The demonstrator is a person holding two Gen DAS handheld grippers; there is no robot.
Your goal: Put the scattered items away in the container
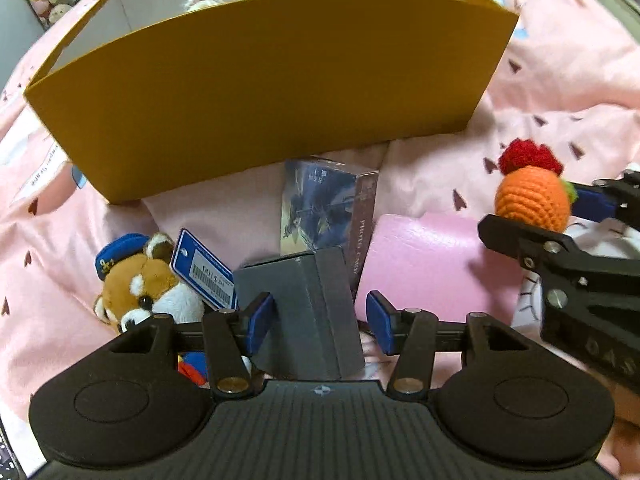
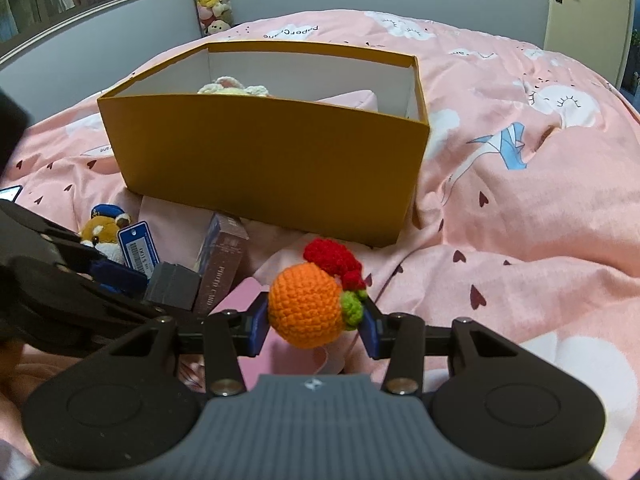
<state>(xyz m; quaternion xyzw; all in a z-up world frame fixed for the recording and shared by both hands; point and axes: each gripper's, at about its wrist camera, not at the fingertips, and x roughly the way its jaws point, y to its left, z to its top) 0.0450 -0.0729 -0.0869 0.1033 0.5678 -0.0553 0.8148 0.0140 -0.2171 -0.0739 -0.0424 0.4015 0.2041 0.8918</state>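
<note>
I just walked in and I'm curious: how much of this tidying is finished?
A little is done: something cream and knitted already lies in the yellow box. In hand: the right gripper holds a knitted orange toy, and the left gripper straddles a grey box, not yet gripped. Left on the bed: a plush animal, a card box and a pink case.

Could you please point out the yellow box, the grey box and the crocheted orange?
yellow box (image 2: 264, 160), right wrist view, front wall.
grey box (image 1: 304, 304), left wrist view, top face.
crocheted orange (image 2: 304, 308), right wrist view, orange body.

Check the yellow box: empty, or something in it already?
Not empty. The yellow box already holds a cream crocheted toy and something pink against its white inner walls.
</note>
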